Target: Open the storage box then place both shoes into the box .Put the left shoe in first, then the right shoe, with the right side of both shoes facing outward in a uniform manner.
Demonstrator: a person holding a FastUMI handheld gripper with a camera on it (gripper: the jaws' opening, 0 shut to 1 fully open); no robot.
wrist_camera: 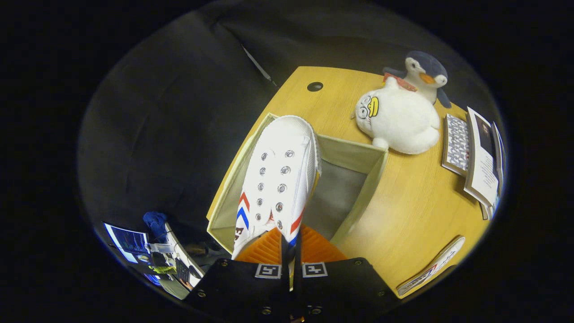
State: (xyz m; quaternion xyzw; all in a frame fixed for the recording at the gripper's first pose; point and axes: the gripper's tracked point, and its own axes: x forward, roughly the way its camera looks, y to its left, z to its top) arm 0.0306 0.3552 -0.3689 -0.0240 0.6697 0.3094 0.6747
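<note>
One gripper, fingers drawn close together and pinching the heel end of one white shoe between them; both fingers press on it. The shoe runs straight ahead of the jaws, toe pointing away, top side up, showing two rows of metal eyelets with no laces and red and blue chevron stripes near the heel. One storage box, open at the top, pale fabric walls and grey floor, sits directly ahead of and below the fingers; the shoe hangs over the box's left half, its toe reaching to the far wall, and hides that part of the interior. Cannot tell whether the sole touches the box floor. The right half of the box floor lies bare just beyond the right finger. One wooden table carries the box. Beyond the box to the right, two plush toys: one white duck just past the box's far right corner, one penguin behind it, touching it. Further right, a small stack of booklets. One more shoe, partly visible, lies at the table's near edge well right of the jaws. One round hole in the tabletop beyond the toe.
</note>
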